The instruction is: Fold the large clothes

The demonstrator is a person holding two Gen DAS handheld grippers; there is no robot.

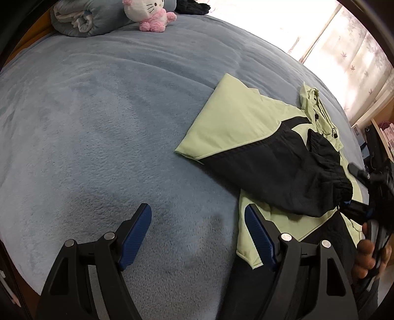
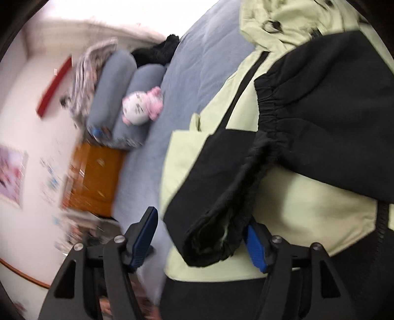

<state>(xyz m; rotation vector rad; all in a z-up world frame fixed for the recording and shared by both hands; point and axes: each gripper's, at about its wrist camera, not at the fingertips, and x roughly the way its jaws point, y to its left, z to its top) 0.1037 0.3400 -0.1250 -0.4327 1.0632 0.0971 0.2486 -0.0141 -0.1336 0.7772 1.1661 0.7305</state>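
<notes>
Green-and-black jacket (image 1: 258, 137) lies on the blue bed (image 1: 98, 123), right side of the left wrist view, partly folded; one green panel is turned in at the far left; both black sleeves (image 1: 295, 172) are crossed over the chest, cuffs toward the near right; hood (image 1: 312, 98) at the far end.

Left gripper (image 1: 198, 237) stands wide and empty, hovering over bare blanket just left of the jacket's near hem corner (image 1: 246, 248); right-side finger overlaps that corner in view, contact unclear.

Right gripper (image 2: 200, 240) stands wide; the elastic sleeve cuff (image 2: 216, 236) sits between the fingers but the pads are not pressing on it; view blurred.

Step in hand, as a guess: sleeves laid in, next is folding the body from the hem up toward the hood; to do it well, take the two near hem corners, one per gripper; pinch all layers at the corner, not just the top one; lift low and evenly so the crossed sleeves don't slide off; lay the hem square to the shoulders; check the cuff isn't sticking out past the side edge first.

Plush toy (image 1: 147, 12) and rolled bedding (image 1: 86, 19) sit at the far end, well apart.
</notes>
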